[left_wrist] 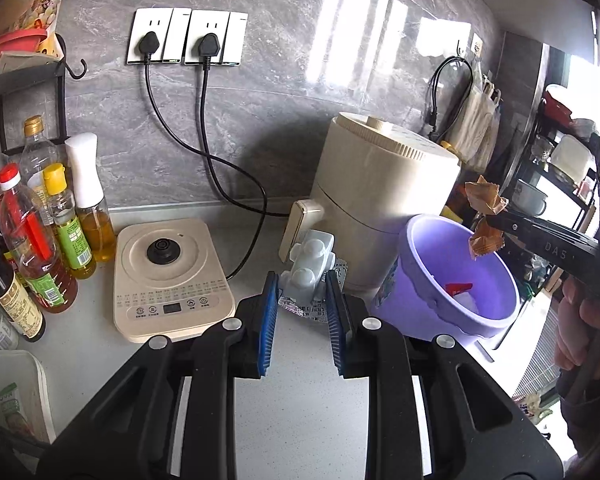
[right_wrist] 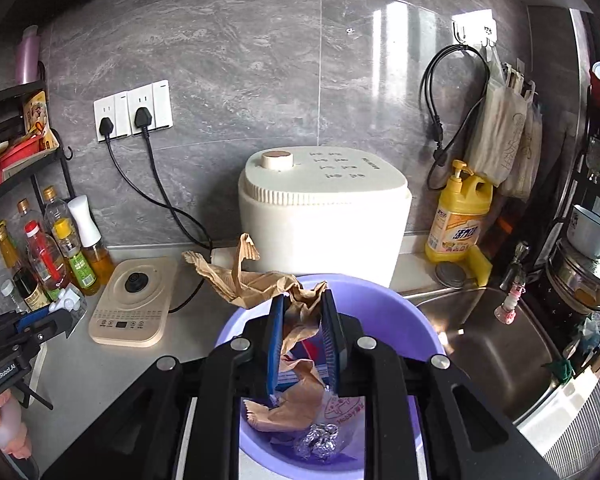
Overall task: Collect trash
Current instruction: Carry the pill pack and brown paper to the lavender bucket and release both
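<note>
My right gripper (right_wrist: 306,320) is shut on a crumpled brown paper (right_wrist: 240,280) that hangs over the purple basin (right_wrist: 380,292). From the left wrist view, the same paper (left_wrist: 486,200) sticks out of the right gripper (left_wrist: 496,220) above the basin (left_wrist: 420,248). Inside the basin lie a foil ball (right_wrist: 318,444), a clear printed wrapper (right_wrist: 342,412) and a red scrap (left_wrist: 460,288). My left gripper (left_wrist: 304,280) is shut on a pale blue plastic piece (left_wrist: 310,264), with a silver blister pack (left_wrist: 304,310) right under it. It shows small at the left edge as the left gripper (right_wrist: 66,312).
A cream appliance (right_wrist: 324,216) stands behind the basin, a kettle base (left_wrist: 168,276) to its left with cords running to the wall sockets. Oil and sauce bottles (left_wrist: 40,240) crowd the left. A steel sink (right_wrist: 492,352) and yellow detergent bottle (right_wrist: 458,220) are at the right.
</note>
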The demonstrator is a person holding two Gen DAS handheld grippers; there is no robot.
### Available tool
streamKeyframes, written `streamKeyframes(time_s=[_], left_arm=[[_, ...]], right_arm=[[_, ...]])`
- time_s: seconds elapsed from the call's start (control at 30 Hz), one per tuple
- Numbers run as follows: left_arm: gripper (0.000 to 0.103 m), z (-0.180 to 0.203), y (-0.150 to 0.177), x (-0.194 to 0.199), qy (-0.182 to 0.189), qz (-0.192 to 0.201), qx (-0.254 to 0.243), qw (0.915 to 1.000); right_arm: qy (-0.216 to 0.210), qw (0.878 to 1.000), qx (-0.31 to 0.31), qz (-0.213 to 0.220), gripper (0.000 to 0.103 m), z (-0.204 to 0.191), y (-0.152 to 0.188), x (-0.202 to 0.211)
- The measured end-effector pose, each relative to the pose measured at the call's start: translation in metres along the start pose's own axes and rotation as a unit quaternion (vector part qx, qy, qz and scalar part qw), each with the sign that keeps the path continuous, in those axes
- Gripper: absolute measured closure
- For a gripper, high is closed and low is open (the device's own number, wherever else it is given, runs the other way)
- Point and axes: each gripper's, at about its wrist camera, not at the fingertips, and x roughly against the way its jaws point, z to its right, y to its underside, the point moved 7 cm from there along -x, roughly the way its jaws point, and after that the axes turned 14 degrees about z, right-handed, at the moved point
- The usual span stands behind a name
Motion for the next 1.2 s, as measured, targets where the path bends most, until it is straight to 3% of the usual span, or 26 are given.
streamKeyframes(time_s=[0.1,0.23,0.5,0.9,1.07,1.13,1.17,1.2], left_arm=[[0.08,0.015,-0.004,-0.004,0.015,0.002,-0.005,0.9999],[0.08,0.036,-0.008,-0.008,0.034,0.002,-0.013,0.9994],[0.08,0.082,-0.009,-0.021,0.075,-0.005,-0.028,0.9968],[0.08,0.158,-0.01,-0.045,0.153,-0.013,-0.057,0.9865],[0.078,0.177,-0.004,-0.061,0.176,-0.035,-0.053,0.9823],[0.064,0.182,0.0,-0.065,0.176,-0.047,-0.055,0.9817],[0.049,0.182,0.001,-0.066,0.176,-0.048,-0.052,0.9818],[0.045,0.18,0.001,-0.065,0.176,-0.045,-0.048,0.9822]], right_arm=[[0.011,1.0,-0.004,-0.002,0.055,0.017,0.002,-0.002],[0.009,1.0,-0.012,0.003,0.049,0.027,0.007,0.012],[-0.01,1.0,-0.025,0.007,0.049,0.036,0.024,0.05],[0.042,0.997,-0.062,0.006,0.049,0.085,0.04,0.09],[0.06,0.995,-0.076,0.005,0.049,0.1,0.044,0.099],[0.064,0.995,-0.082,0.004,0.049,0.103,0.047,0.1],[0.064,0.994,-0.085,0.002,0.049,0.104,0.048,0.1],[0.063,0.994,-0.086,0.001,0.049,0.104,0.049,0.099]])
